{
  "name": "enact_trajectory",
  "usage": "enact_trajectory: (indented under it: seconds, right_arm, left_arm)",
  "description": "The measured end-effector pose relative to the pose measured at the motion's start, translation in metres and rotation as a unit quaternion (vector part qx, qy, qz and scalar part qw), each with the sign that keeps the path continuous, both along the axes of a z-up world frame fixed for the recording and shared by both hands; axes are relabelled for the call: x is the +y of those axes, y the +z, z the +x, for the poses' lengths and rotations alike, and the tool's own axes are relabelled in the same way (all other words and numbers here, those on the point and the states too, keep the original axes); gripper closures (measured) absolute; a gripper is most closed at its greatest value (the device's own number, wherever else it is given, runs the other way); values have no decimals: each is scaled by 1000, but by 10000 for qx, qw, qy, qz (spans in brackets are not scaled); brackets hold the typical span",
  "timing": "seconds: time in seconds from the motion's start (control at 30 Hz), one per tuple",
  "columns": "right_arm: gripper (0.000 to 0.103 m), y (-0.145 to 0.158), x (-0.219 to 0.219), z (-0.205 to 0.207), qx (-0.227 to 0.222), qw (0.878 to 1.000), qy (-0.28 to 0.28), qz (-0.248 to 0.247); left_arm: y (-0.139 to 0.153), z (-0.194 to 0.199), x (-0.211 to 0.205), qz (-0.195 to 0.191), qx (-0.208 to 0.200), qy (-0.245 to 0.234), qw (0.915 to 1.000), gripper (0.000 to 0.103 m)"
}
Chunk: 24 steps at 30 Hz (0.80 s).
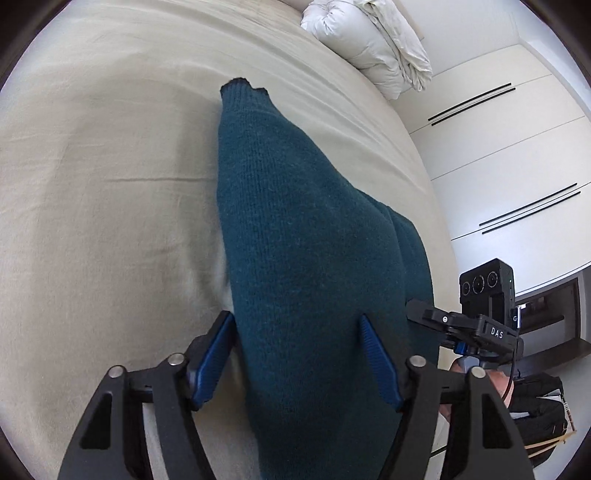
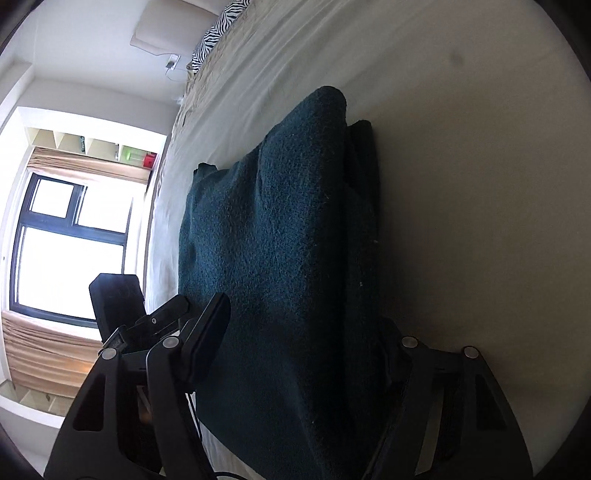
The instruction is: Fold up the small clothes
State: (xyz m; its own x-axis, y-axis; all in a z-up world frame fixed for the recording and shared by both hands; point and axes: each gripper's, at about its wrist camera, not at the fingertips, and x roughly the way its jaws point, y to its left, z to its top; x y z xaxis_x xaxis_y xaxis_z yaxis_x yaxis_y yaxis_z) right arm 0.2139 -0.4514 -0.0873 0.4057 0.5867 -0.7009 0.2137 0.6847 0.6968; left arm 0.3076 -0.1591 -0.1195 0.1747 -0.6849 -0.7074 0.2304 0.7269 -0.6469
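Observation:
A dark teal knitted garment lies folded on a beige bed sheet. My left gripper is open, its blue pads on either side of the near end of the garment. In the right wrist view the same garment shows stacked layers with a fold edge on its right side. My right gripper is open and straddles the garment's near end; its right finger is partly hidden behind the cloth. The right gripper also shows in the left wrist view at the right.
A white duvet is bunched at the far end of the bed. White wardrobe doors stand to the right of the bed. A window with beige curtains and a zebra-patterned cloth lie beyond the bed's other side.

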Motion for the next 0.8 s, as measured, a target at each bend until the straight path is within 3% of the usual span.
enact_trajectory:
  seconds: [0.07, 0.17, 0.3, 0.43, 0.63, 0.8]
  right_arm:
    - [64, 1, 8, 6, 51, 9997, -18, -254]
    - [75, 10, 20, 0, -35, 9971, -57, -754]
    - [81, 41, 55, -11, -213, 9855, 9, -1686]
    - [82, 80, 103, -38, -560, 9754, 205, -2123]
    - [81, 132, 175, -103, -1167, 9723, 524, -1955]
    - [81, 140, 243, -141, -1299, 9719, 829, -1780]
  left_arm:
    - [7, -3, -9, 386, -179, -45, 9991, 48]
    - [18, -8, -14, 707, -375, -120, 9967, 58]
    - [44, -30, -8, 884, -683, -141, 9936, 63]
    - [84, -75, 24, 983, -1194, -72, 9879, 63]
    - [126, -147, 101, 932, -1455, 17, 9850, 63]
    - [134, -200, 156, 988, -1495, 118, 9837, 62]
